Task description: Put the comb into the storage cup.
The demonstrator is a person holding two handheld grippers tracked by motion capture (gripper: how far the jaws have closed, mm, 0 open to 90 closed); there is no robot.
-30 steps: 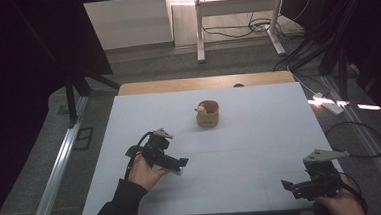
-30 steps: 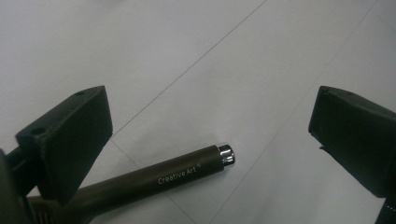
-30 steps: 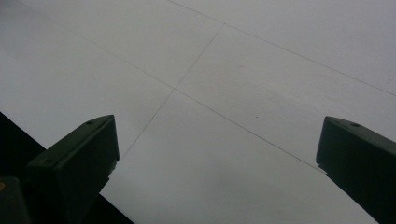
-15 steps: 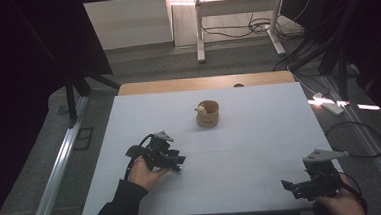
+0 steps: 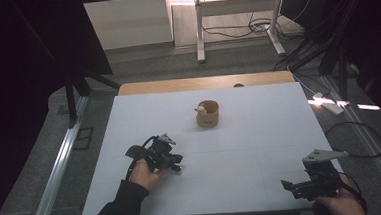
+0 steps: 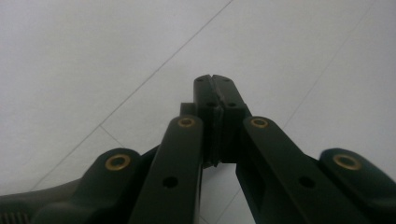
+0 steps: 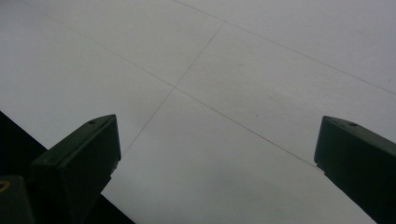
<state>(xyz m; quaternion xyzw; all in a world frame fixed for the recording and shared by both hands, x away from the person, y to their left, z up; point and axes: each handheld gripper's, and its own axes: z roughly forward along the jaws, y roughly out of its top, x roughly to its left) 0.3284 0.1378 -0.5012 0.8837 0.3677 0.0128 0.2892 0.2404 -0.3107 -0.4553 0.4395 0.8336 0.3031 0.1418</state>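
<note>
Standing mid-table, the cup [image 5: 207, 114] holds a pale lump; left gripper [image 5: 178, 164] closed empty, right gripper [image 5: 287, 186] wide apart.

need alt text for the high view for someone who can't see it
A person's two hands each hold a black claw low over a white table: the left claw shut near the middle, the right claw open by the near right corner. A small tan cup stands farther back.
</note>
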